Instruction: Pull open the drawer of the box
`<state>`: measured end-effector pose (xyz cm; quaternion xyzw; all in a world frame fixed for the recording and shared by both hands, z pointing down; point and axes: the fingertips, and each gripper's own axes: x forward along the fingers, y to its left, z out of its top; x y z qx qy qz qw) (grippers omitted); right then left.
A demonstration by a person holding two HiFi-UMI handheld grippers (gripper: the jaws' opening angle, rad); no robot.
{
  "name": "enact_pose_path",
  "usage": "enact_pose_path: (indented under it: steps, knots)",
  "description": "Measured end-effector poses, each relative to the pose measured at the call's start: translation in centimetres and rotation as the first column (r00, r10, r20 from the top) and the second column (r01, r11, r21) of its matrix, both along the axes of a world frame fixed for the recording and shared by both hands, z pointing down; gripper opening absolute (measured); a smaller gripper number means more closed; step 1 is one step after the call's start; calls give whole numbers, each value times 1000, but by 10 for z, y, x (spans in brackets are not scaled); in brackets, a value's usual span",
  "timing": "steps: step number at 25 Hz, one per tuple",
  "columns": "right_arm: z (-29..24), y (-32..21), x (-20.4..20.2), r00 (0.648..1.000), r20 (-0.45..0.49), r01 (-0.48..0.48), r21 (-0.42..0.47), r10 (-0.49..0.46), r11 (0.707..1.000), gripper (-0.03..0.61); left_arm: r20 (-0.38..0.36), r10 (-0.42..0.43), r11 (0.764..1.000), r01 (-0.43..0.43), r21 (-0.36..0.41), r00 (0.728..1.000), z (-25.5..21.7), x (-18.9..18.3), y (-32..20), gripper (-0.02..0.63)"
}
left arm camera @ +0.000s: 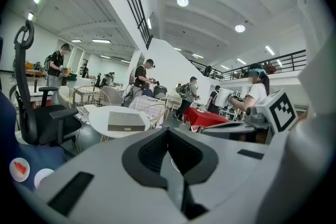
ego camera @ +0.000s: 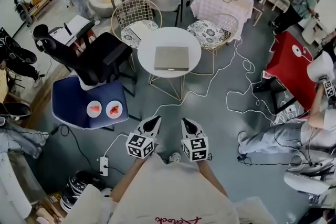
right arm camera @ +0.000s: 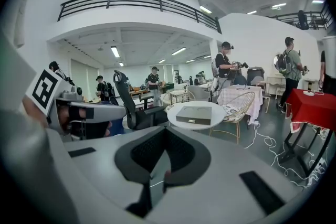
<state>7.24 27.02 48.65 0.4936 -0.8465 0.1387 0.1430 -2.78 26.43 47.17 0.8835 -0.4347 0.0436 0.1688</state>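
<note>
Flat grey rectangular box (ego camera: 171,58) is lying in the middle of a round white table (ego camera: 148,44), and its drawer is not standing out. Well apart from it, the left gripper (ego camera: 153,122) and the right gripper (ego camera: 188,124) are pointing toward the table, side by side. Both are holding their jaws pressed together, with nothing between them. Two small white plates (ego camera: 104,109) are sitting on a blue padded seat (ego camera: 73,99) to the left.

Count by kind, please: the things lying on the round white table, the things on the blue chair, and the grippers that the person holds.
Box on the round white table: 1
Plates on the blue chair: 2
Grippers, the left gripper and the right gripper: 2
Total: 5
</note>
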Motion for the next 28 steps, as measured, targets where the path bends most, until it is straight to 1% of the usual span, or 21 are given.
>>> enact_pose_path:
  steps: [5,10,15,20,28]
  knots:
    - [7,1,15,1000,-1,14,-10,-14,1000,15,6,-14,1000,14,-3,1000,4,14,4,11]
    - [9,0,26,999,-17,30,-7,-30,1000,15,-4,-32,999,32,3,999,4,22,2,11]
    - [10,2,37,999,-17,33,-15,-34,999,15,-8,-31,999,31,6,999,3,34,3,11]
    - [13,1,40,999,-15,46,-20,-46,999,15,-13,-50,999,50,6,999,3,34,-1,11]
    - [21,-5,45,999,-15,47,-35,-47,998,15,-19,-51,999,50,-6,999,12,38,-8,11]
